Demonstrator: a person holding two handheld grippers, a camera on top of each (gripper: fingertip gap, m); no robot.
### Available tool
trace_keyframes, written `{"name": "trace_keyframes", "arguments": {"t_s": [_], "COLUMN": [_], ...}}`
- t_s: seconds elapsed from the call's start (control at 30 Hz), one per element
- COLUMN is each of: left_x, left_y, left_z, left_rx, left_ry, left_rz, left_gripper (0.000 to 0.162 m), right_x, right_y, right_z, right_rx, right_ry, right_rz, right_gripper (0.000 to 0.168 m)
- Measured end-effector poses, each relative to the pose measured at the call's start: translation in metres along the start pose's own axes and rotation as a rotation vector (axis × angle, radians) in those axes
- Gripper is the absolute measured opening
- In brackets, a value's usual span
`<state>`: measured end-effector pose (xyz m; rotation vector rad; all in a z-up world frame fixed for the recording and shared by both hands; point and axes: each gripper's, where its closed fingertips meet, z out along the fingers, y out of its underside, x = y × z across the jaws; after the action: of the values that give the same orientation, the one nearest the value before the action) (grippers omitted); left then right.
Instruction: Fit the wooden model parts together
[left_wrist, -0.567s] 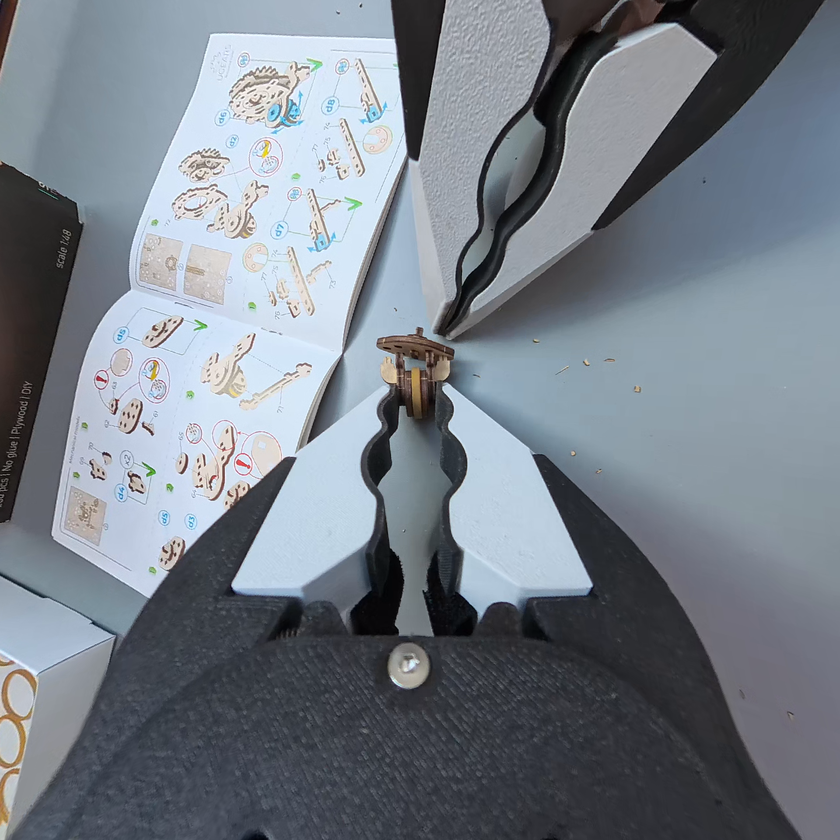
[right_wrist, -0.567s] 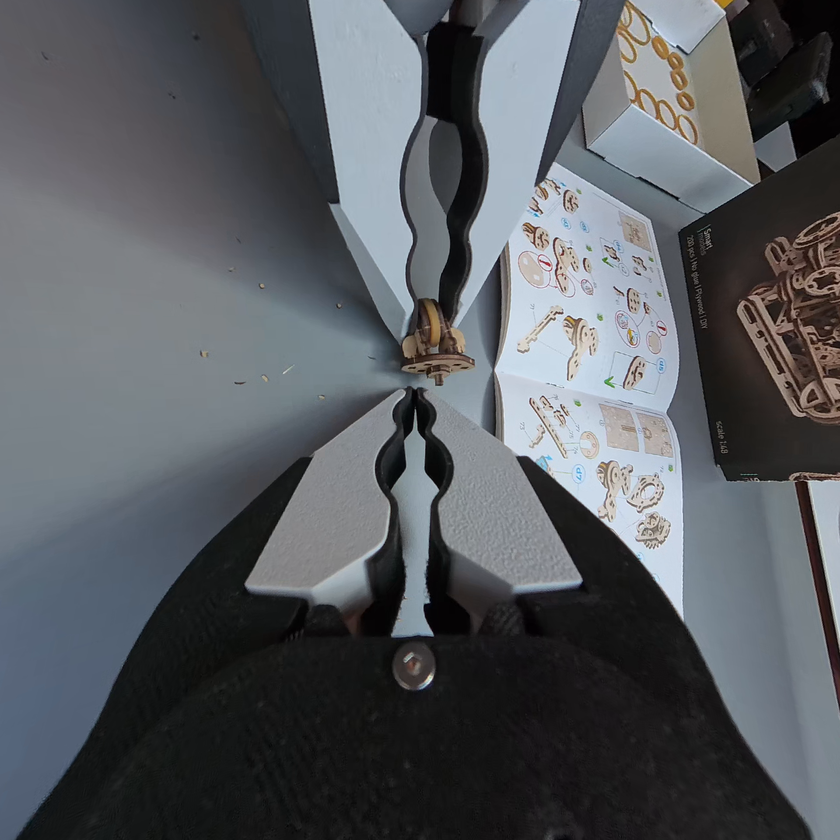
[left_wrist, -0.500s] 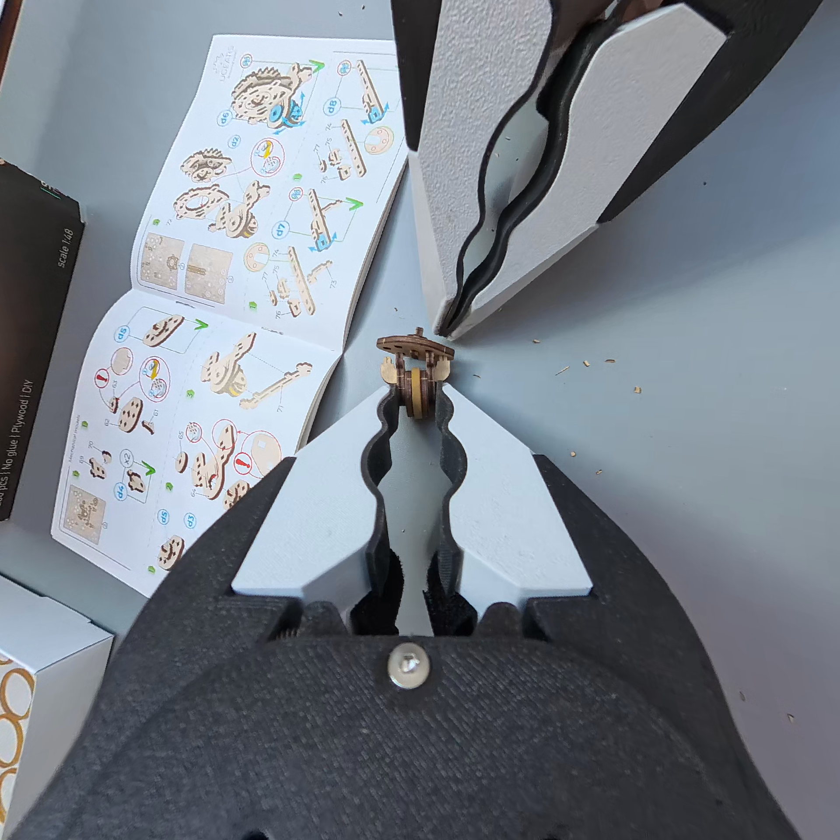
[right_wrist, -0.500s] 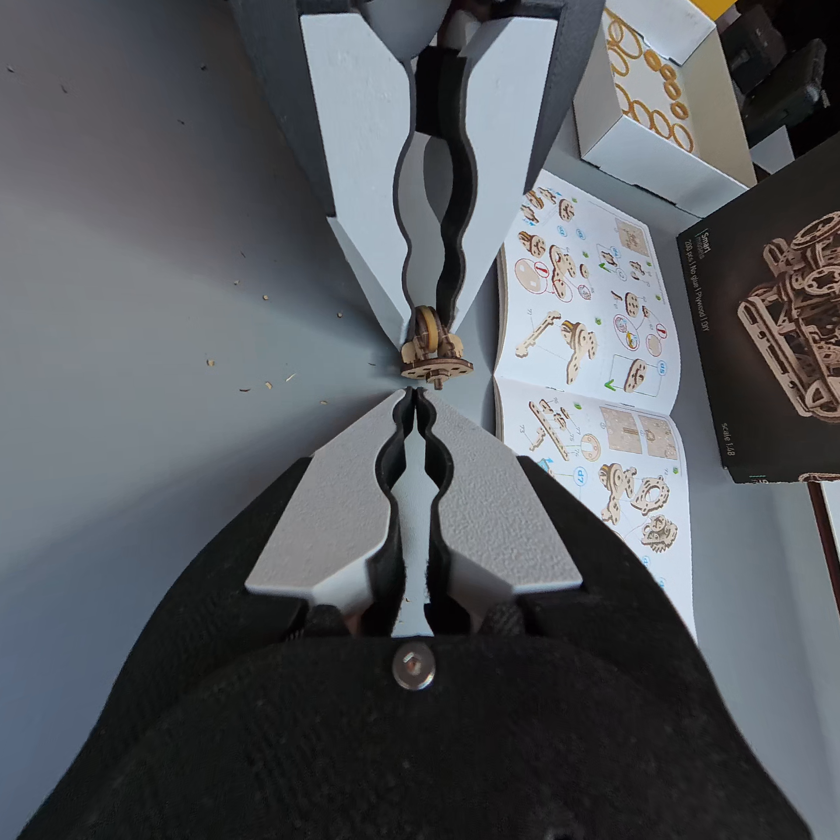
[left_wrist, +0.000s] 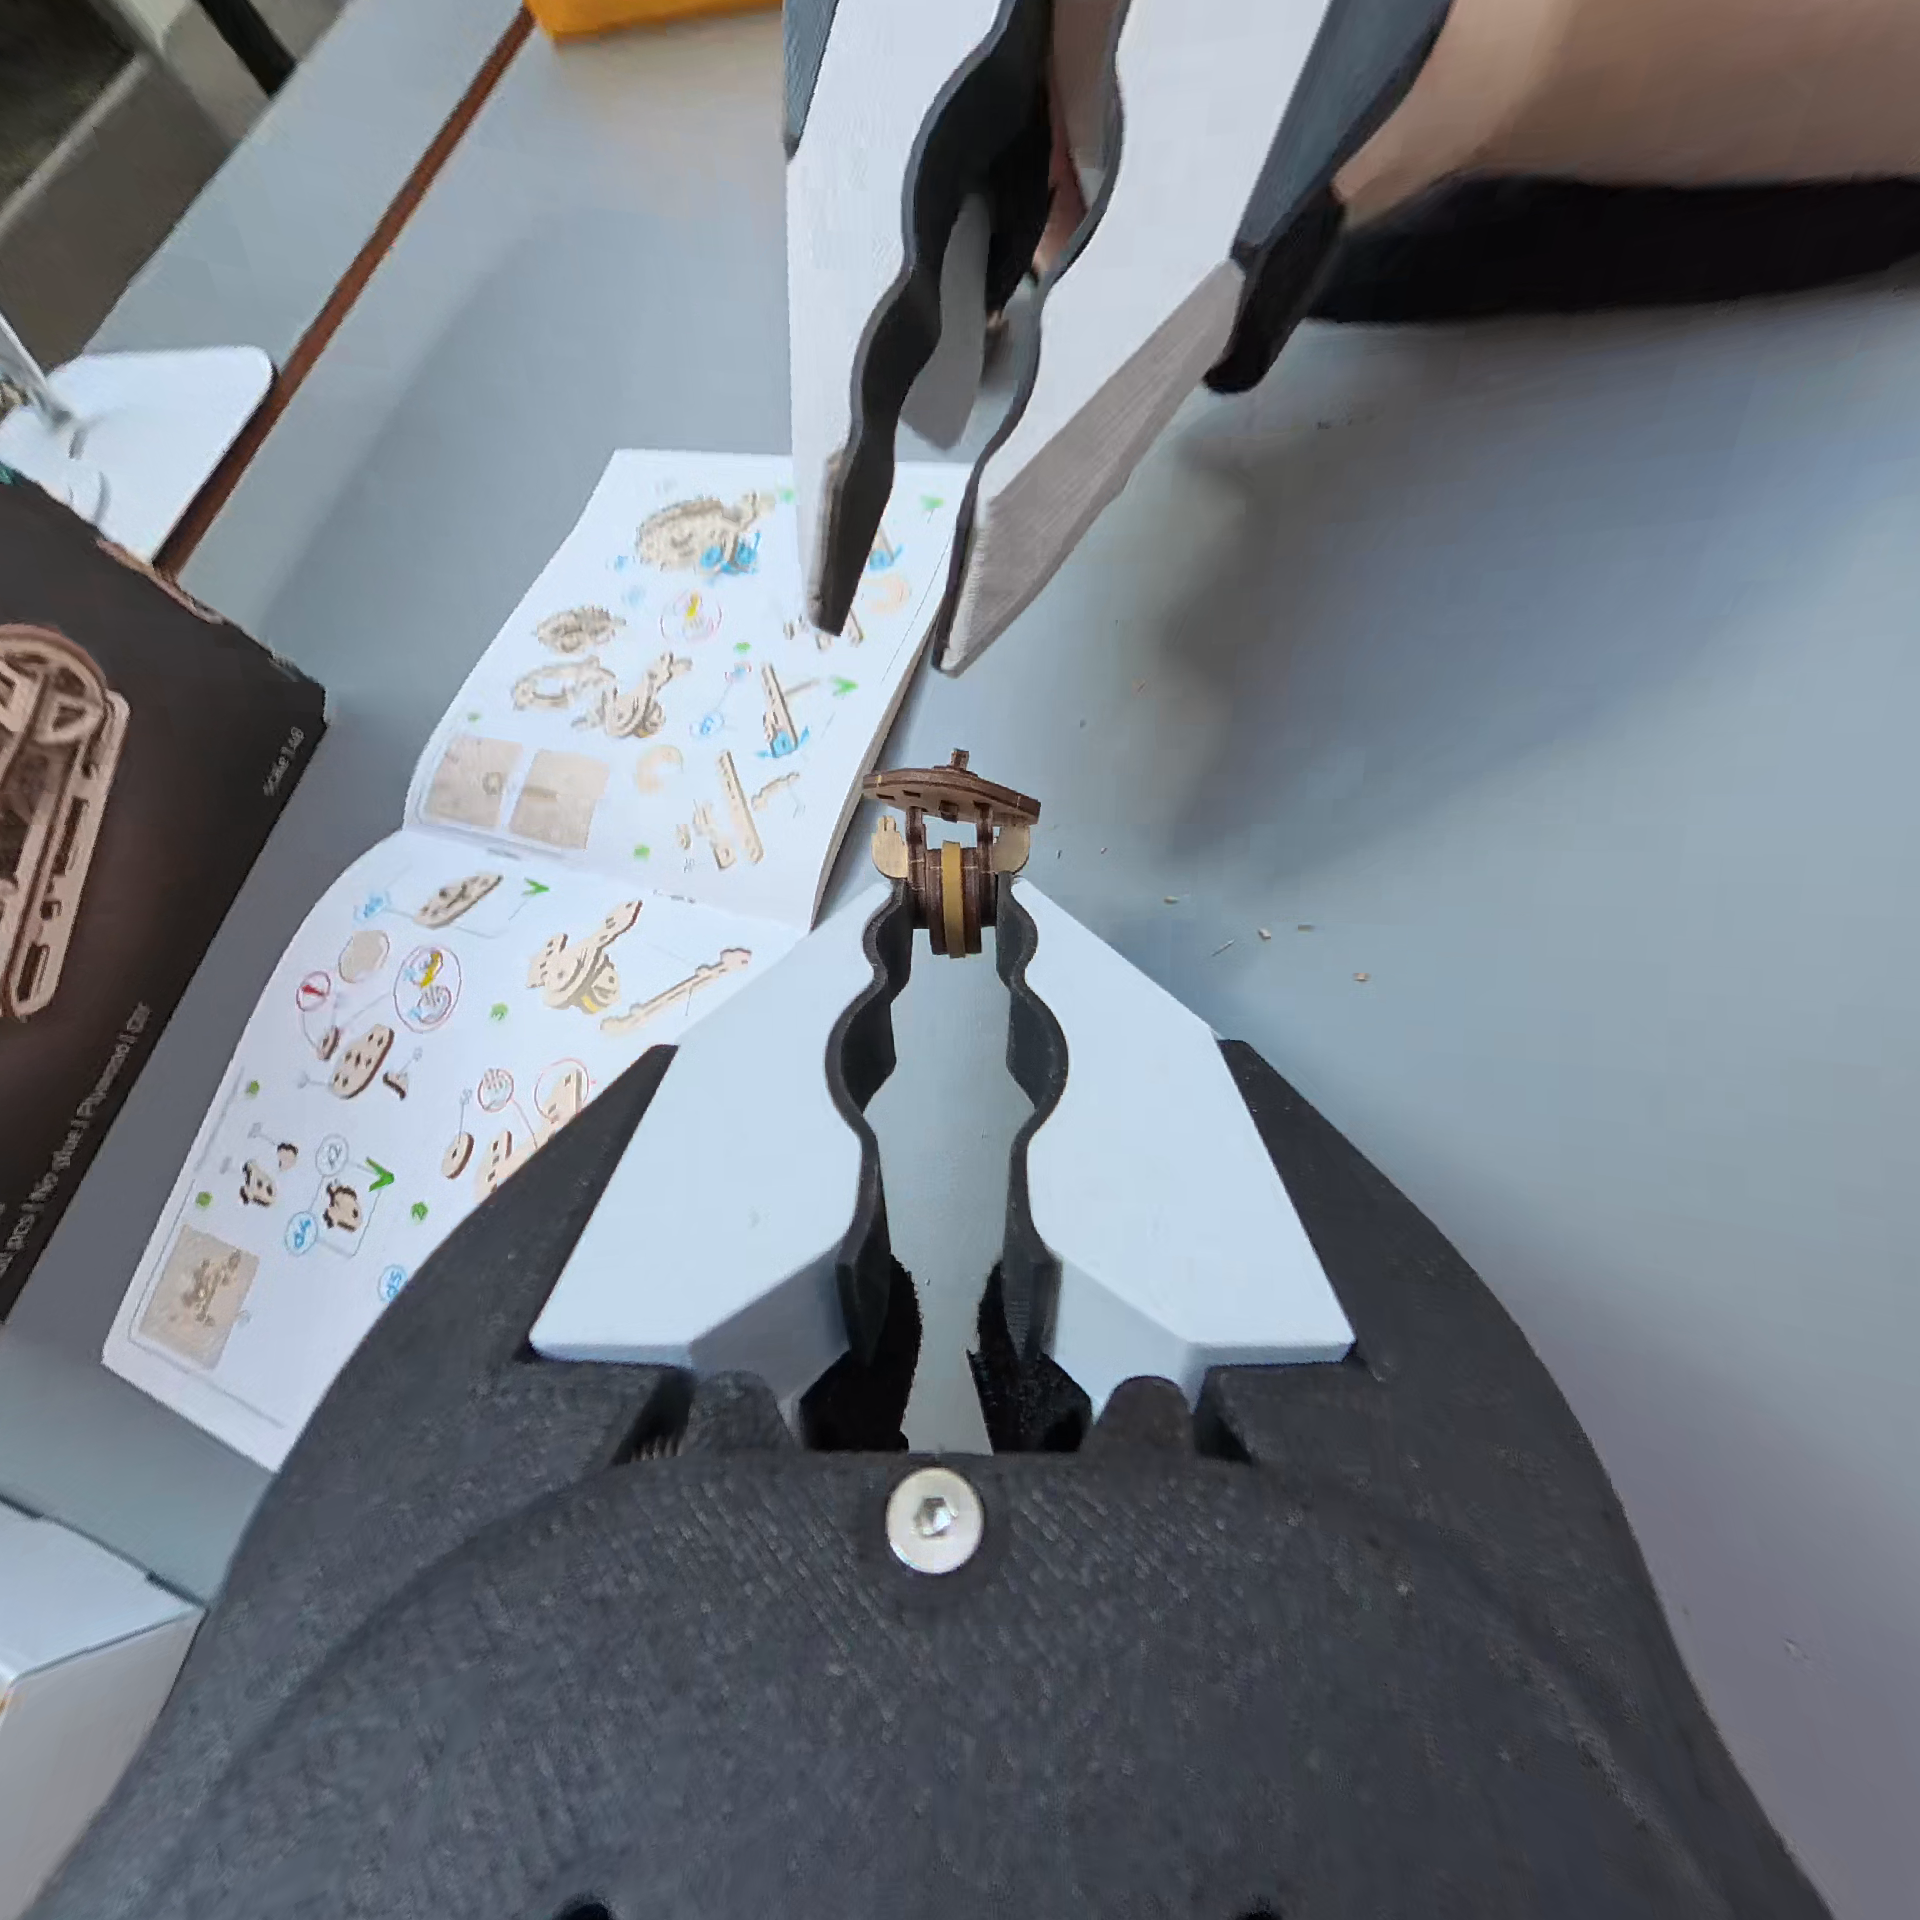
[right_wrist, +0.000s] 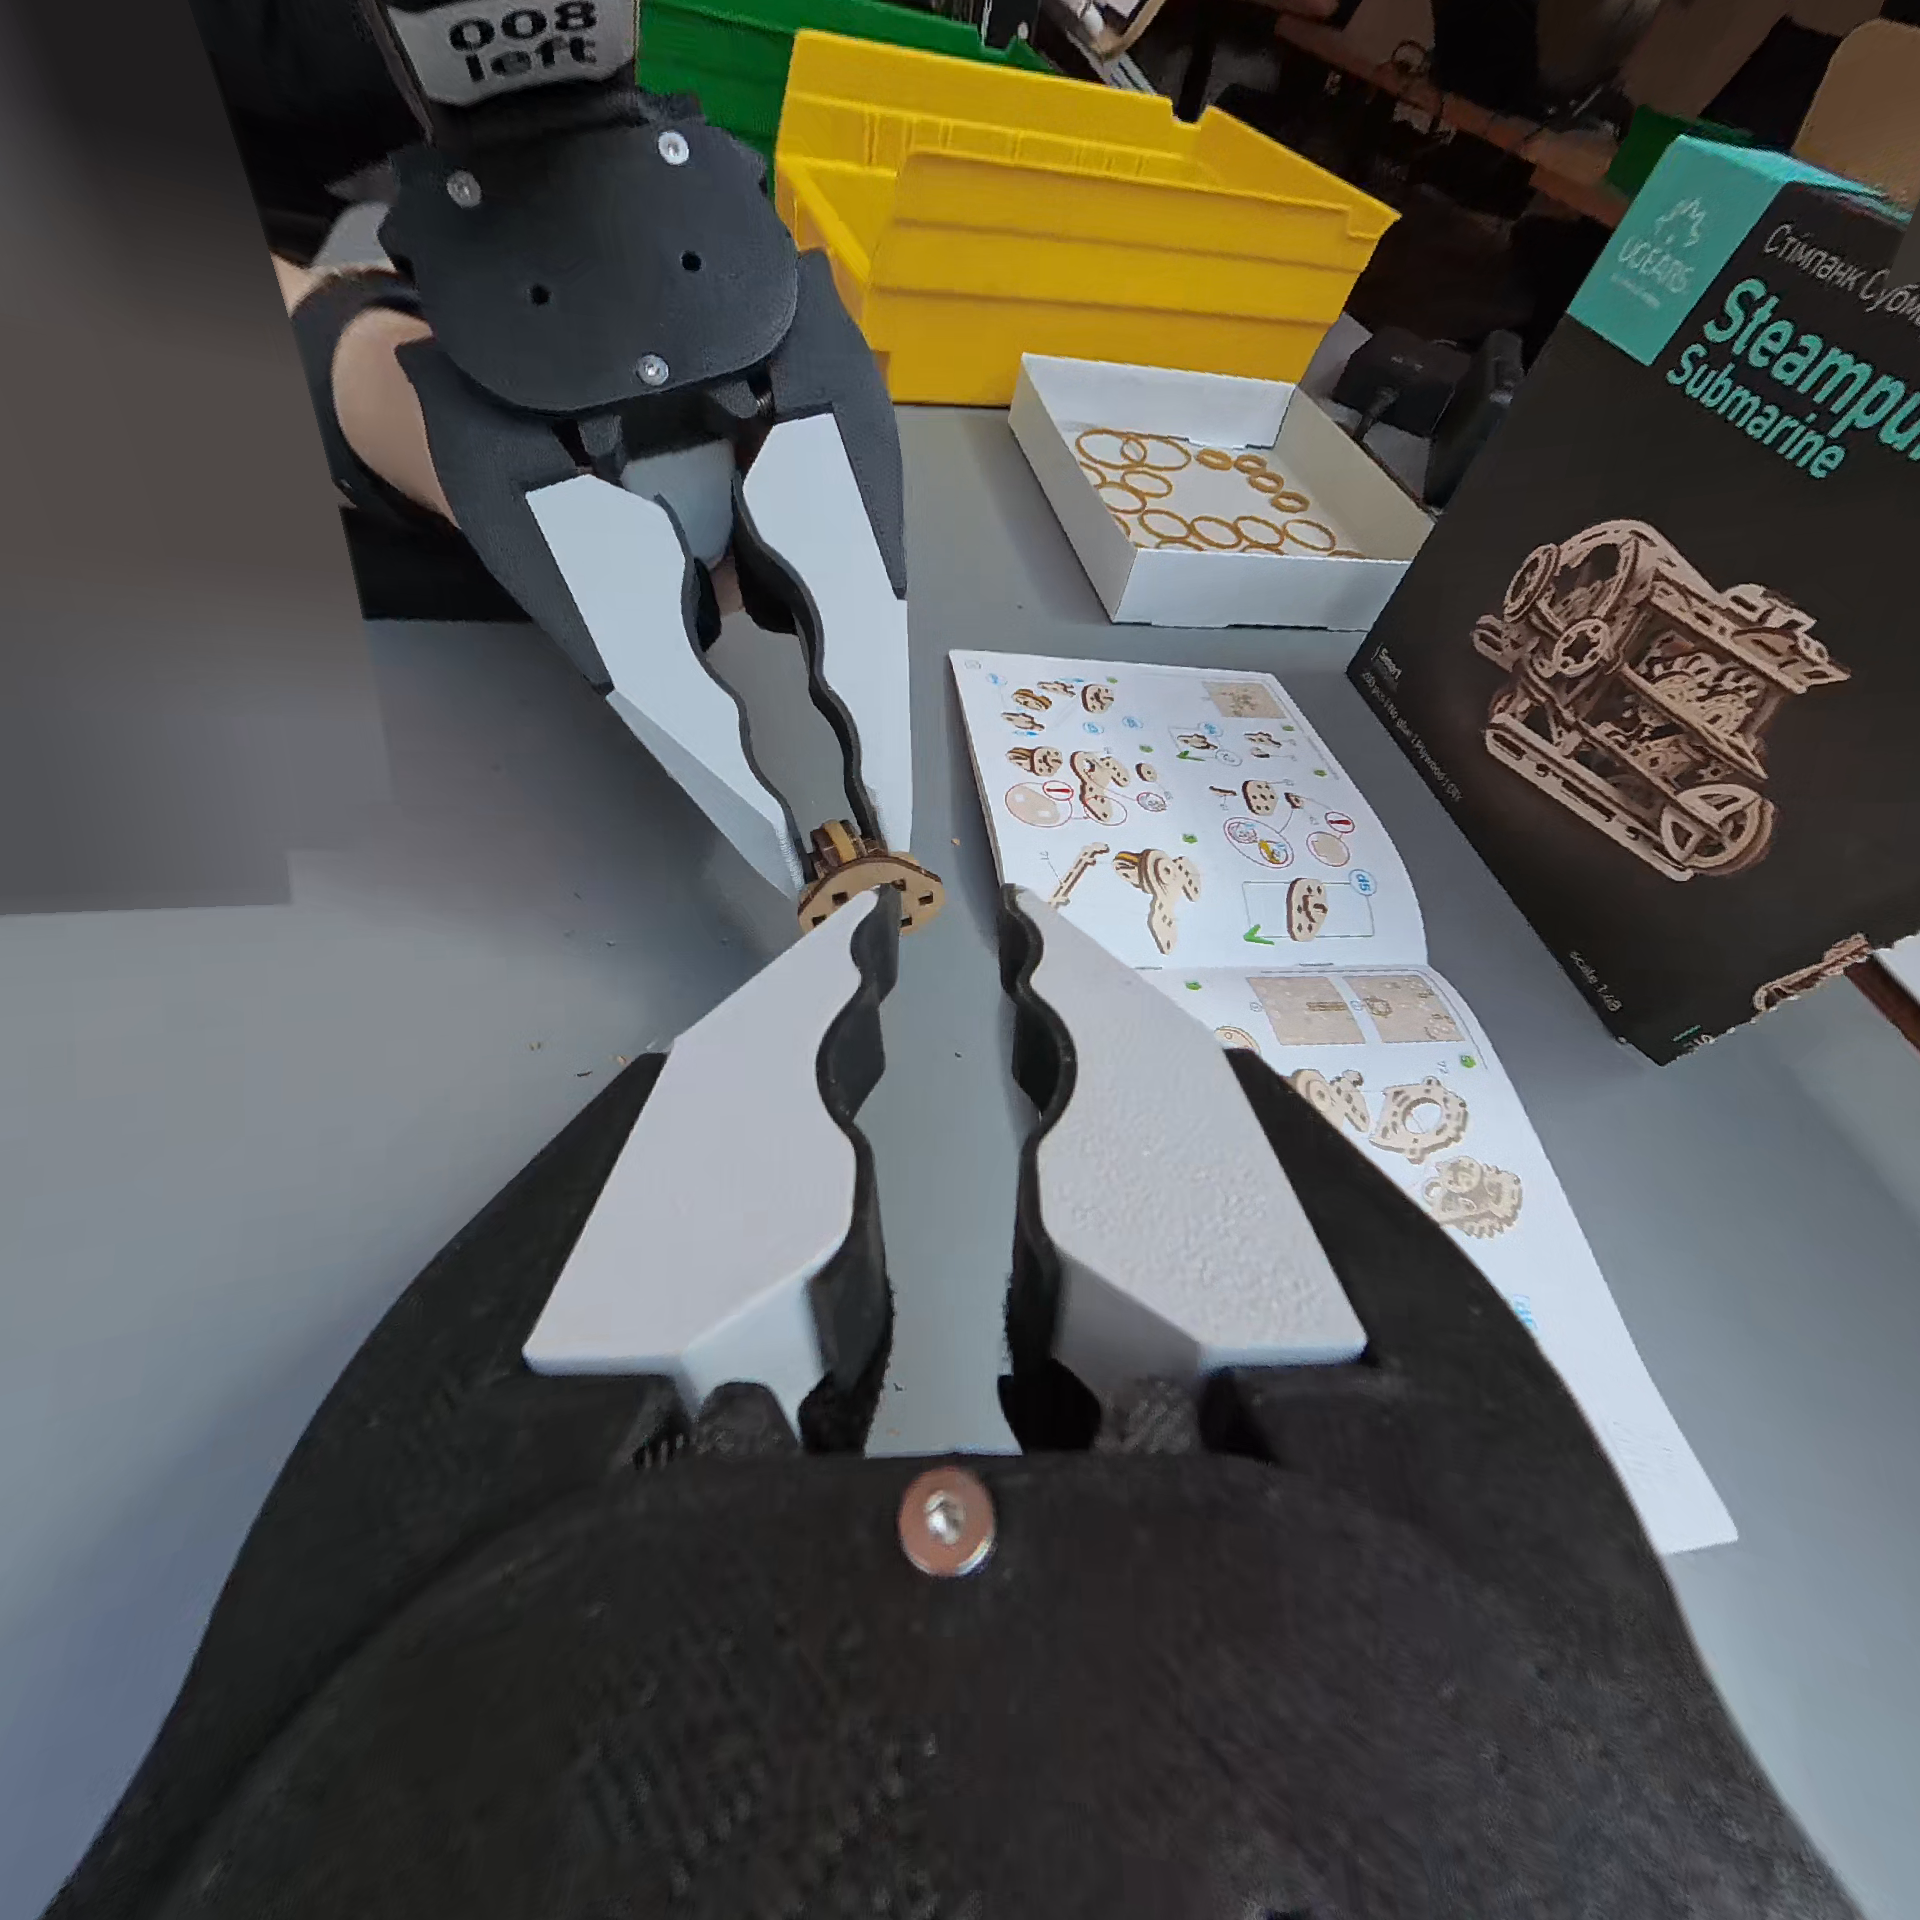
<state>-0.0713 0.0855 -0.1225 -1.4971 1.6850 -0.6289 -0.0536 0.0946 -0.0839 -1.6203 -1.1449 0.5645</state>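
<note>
Progress looks partial: a small brown-and-tan wooden sub-assembly (left_wrist: 951, 852), an oval perforated plate on a stack of discs, is already fitted together and pinched by its discs at the tips of the left claw (left_wrist: 948, 914), held above the grey counter (left_wrist: 1507, 831). The right claw (right_wrist: 940, 925) hangs just beside it with its jaws parted and nothing between them. No further loose wooden part shows near either claw, so the next piece apparently remains to be fetched, per the open white instruction booklet (right_wrist: 1195, 831).

Small wooden model part (left_wrist: 951, 847), slotted disc outward, pinched above grey table
</note>
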Motion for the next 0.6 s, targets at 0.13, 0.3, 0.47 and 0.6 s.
{"name": "trace_keyframes", "arguments": {"t_s": [0.13, 0.3, 0.47, 0.6], "left_x": [-0.003, 0.001, 0.016, 0.018], "left_y": [-0.023, -0.038, -0.047, -0.055], "left_z": [-0.017, -0.027, -0.032, -0.039], "left_rx": [0.156, 0.237, 0.319, 0.4], "left_ry": [-0.035, -0.115, -0.035, 0.068], "left_rz": [0.08, 0.243, 0.253, 0.116], "left_gripper": [0.014, 0.014, 0.014, 0.014], "right_x": [-0.004, 0.0, -0.006, -0.015], "right_y": [-0.021, -0.045, -0.047, -0.055], "right_z": [-0.008, -0.028, -0.03, -0.032], "right_rx": [0.147, 0.302, 0.289, 0.325], "right_ry": [-0.107, -0.145, -0.146, -0.214], "right_rz": [0.168, 0.235, 0.176, 0.199], "right_gripper": [0.027, 0.024, 0.017, 0.023]}}
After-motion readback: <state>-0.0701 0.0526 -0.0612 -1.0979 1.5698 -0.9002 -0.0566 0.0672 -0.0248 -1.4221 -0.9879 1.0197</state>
